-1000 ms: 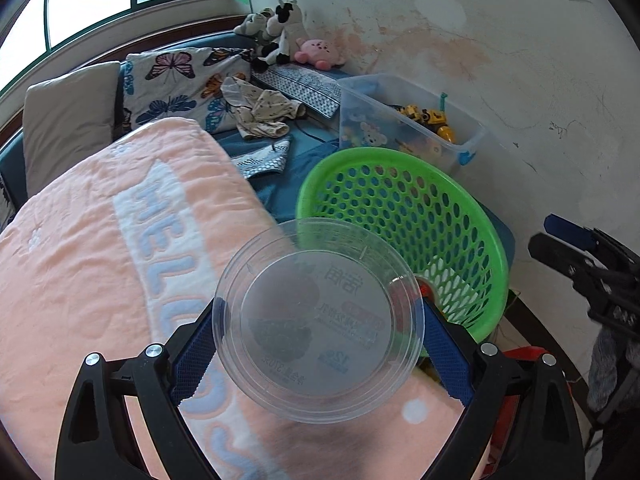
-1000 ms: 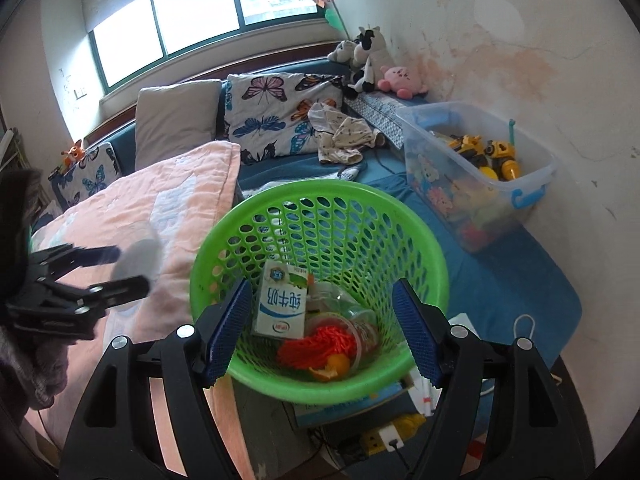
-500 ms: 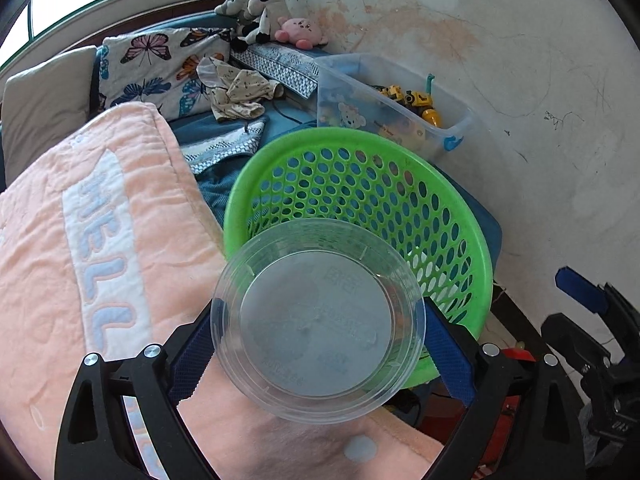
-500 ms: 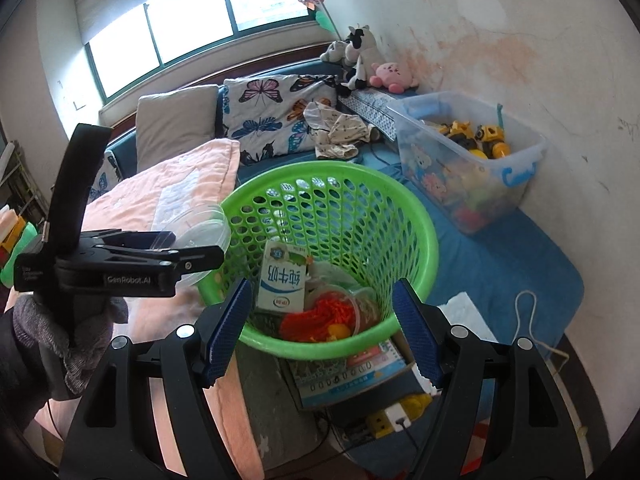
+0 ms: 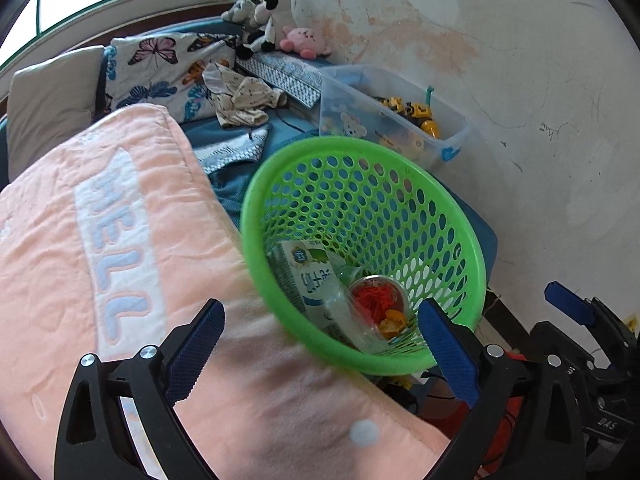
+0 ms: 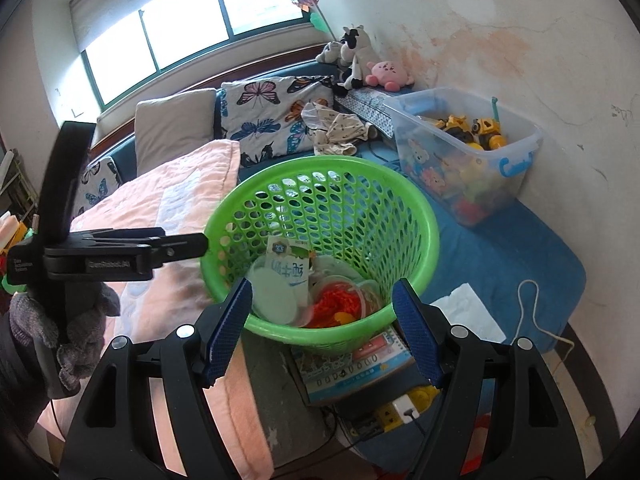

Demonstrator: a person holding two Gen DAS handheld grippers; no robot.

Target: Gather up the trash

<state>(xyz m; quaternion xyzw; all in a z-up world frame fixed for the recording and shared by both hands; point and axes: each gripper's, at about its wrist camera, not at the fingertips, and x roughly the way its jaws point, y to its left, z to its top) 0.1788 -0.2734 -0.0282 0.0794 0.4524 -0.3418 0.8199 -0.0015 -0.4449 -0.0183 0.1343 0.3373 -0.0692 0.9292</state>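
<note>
Fingers (image 5: 198, 332) of both grippers spread apart, empty; clear round plastic lid (image 6: 276, 294) lies inside green perforated plastic basket (image 6: 416, 204).

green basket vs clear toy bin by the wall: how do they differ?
The green basket is round with perforated walls; the clear toy bin is rectangular with solid see-through walls. The green basket holds trash: a milk carton, a clear lid and a cup of red scraps. The clear toy bin holds yellow toy trucks. The green basket stands nearer both cameras. Both are open-topped plastic.
</note>
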